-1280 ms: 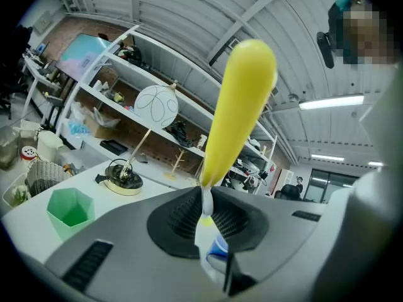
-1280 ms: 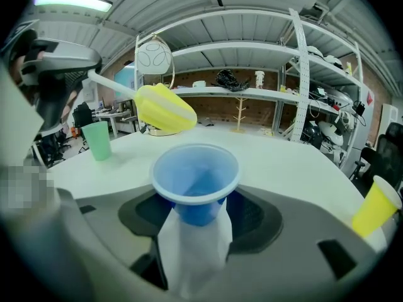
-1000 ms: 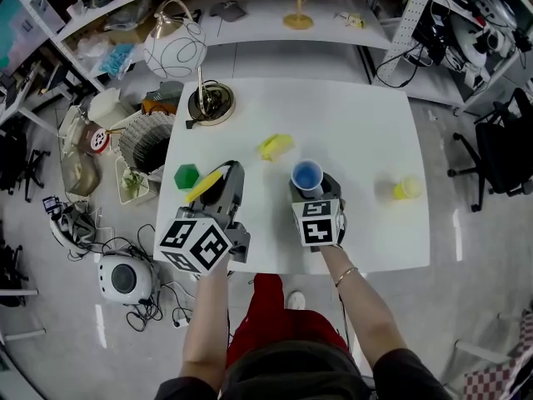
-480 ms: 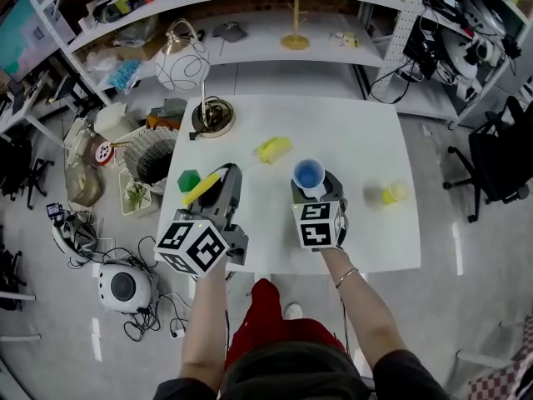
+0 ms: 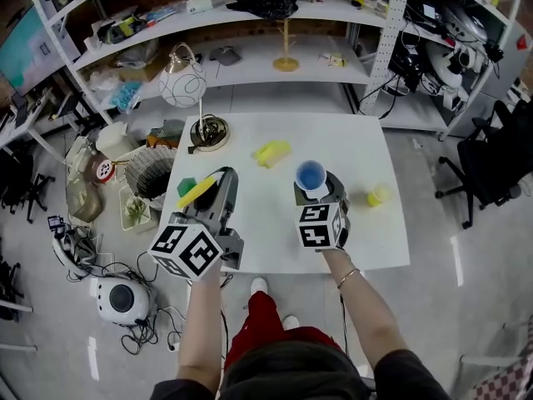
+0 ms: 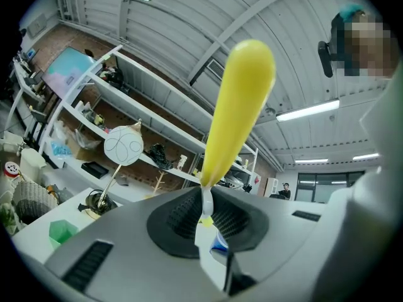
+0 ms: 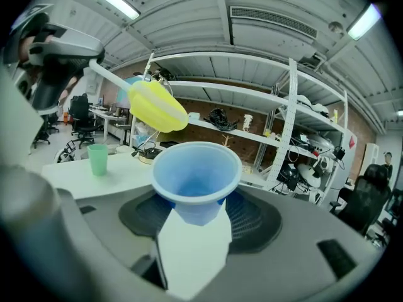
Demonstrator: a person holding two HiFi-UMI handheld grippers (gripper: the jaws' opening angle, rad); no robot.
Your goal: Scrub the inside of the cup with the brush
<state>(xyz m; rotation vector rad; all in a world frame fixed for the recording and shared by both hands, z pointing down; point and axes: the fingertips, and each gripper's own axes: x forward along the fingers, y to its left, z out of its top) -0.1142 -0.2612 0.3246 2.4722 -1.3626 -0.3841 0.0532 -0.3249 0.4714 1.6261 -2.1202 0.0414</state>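
My left gripper (image 5: 218, 182) is shut on the thin white stem of a yellow brush (image 5: 198, 192), which sticks out forward and up over the table's left part. In the left gripper view the brush (image 6: 239, 106) rises from between the jaws of that gripper (image 6: 211, 231). My right gripper (image 5: 313, 188) is shut on a blue cup (image 5: 310, 175), held upright with its mouth up. In the right gripper view the cup (image 7: 195, 178) sits in that gripper (image 7: 192, 222), its inside bare. The brush (image 7: 157, 106) hangs up and to the left of the cup's rim, apart from it.
On the white table (image 5: 350, 140) lie a yellow object (image 5: 272, 152) and a small yellow cup (image 5: 376, 196); a green cup (image 5: 185, 186) stands at the left edge. A globe lamp (image 5: 183, 86) stands at the back left corner. Baskets and clutter (image 5: 146, 161) crowd the floor on the left.
The table has shrunk and drifted down in the head view while both grippers keep their size, so they stand higher above it. Brush and cup stay held, and the gap between them is much the same.
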